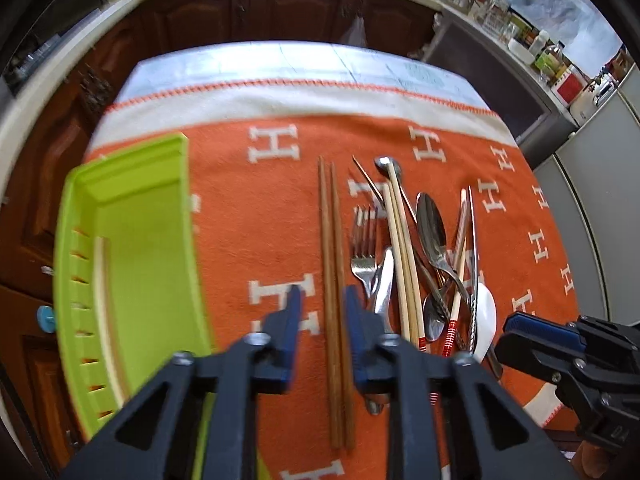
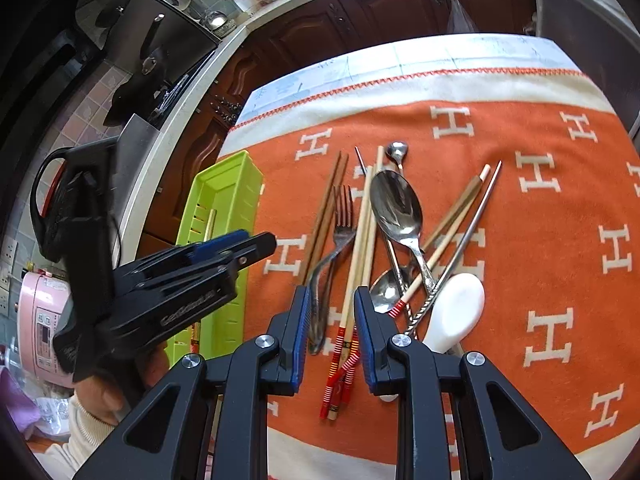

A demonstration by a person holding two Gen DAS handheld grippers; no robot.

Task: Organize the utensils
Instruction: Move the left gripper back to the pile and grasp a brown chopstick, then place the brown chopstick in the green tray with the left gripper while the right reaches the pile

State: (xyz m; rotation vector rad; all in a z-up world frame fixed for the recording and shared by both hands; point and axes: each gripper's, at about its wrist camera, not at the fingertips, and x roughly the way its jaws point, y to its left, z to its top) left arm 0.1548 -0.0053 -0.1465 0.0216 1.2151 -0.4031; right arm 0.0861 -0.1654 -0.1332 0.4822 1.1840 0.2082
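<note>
- Jaws of the left gripper (image 1: 320, 300) stand a narrow gap apart, one finger on each side of the dark wooden chopsticks (image 1: 334, 280); the pads show a gap to the sticks on both sides, so nothing is clamped.
- Jaws of the right gripper (image 2: 331, 312) also stand a narrow gap apart and hold nothing. Below the gap lie the pale chopsticks (image 2: 362, 248) with red-striped ends.
- Dark wooden chopsticks lie parallel on the orange cloth (image 1: 248, 208), clear of the pile, with bare cloth on their left side up to the tray.
- Green tray (image 1: 136, 256) sits at the left edge of the cloth, long side parallel to the chopsticks. One pale stick lies against its slotted wall; the rest of its floor is bare.
- Utensil pile occupies the middle of the cloth: fork (image 2: 340, 236), large metal spoon (image 2: 398, 208), small metal spoon (image 2: 384, 290), white ceramic spoon (image 2: 456, 312), a twisted-handle metal chopstick (image 2: 468, 236) and a small round-headed metal utensil (image 2: 397, 151). Items cross and overlap one another.
- Fork lies just beside the dark chopsticks; whether they touch cannot be told.
- Right of the pile, the cloth is bare out to its edge, which gives the widest open room.
- Far edge of the cloth carries a white band with red stitching; beyond it a strip of pale table surface (image 2: 440, 58) shows, then dark wood cabinets (image 1: 280, 12).
- Left hand (image 2: 100, 392) grips the handle of the left gripper, a cream sleeve at the wrist.
</note>
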